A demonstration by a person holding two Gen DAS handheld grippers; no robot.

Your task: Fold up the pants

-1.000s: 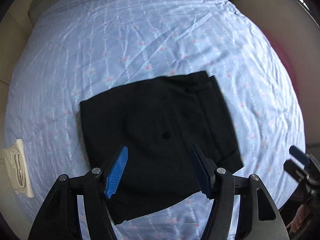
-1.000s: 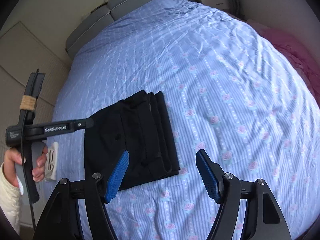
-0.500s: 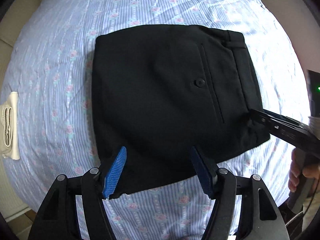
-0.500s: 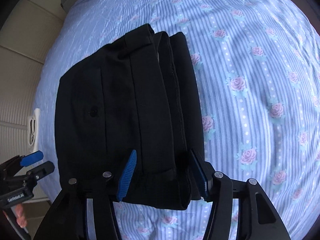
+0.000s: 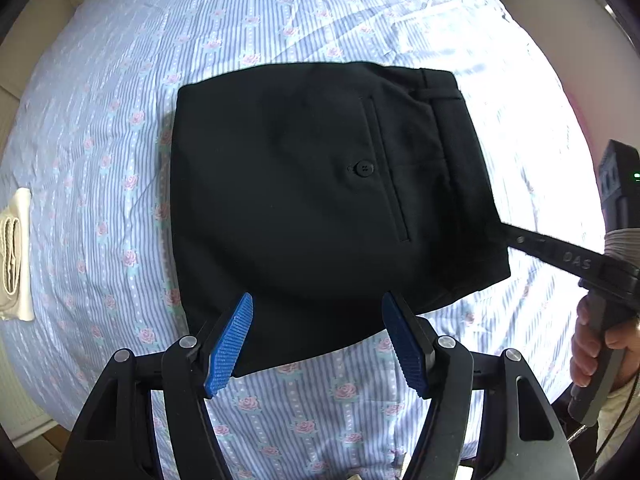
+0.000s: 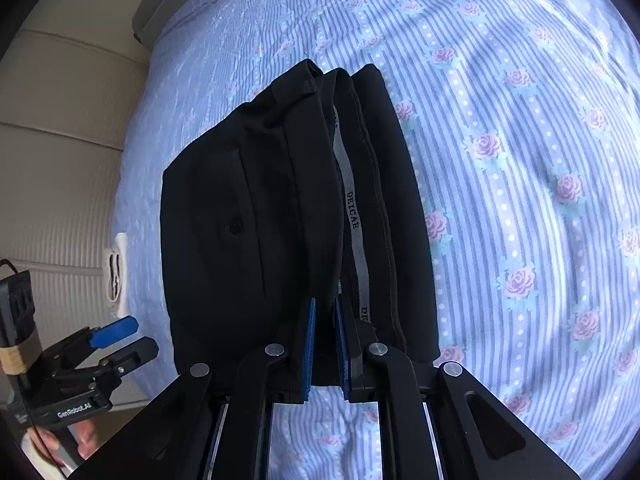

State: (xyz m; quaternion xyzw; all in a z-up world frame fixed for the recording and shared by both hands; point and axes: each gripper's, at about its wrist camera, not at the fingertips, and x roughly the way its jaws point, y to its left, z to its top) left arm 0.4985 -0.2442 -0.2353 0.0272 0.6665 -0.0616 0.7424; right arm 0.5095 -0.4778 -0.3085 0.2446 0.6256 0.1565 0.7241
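Observation:
The black pants [image 5: 320, 200] lie folded into a compact rectangle on the bed, back pocket and button facing up. In the right wrist view the pants [image 6: 256, 216] show stacked layers with the waistband edge toward me. My right gripper [image 6: 324, 344] is shut on the near waistband edge of the pants; in the left wrist view it [image 5: 500, 232] reaches the pants' right edge. My left gripper [image 5: 316, 332] is open and empty, hovering over the near edge of the pants; it also shows in the right wrist view [image 6: 116, 340], to the left of the pants.
The bed is covered by a blue striped sheet with pink roses [image 5: 280, 20] [image 6: 520, 160]. A cream folded item [image 5: 16, 256] lies at the bed's left edge. A grey headboard [image 6: 168, 0] and beige wall panel [image 6: 60, 140] stand beyond.
My right gripper has moved down onto the waistband edge and closed from open to shut on it. My left gripper has come closer over the pants and stays open.

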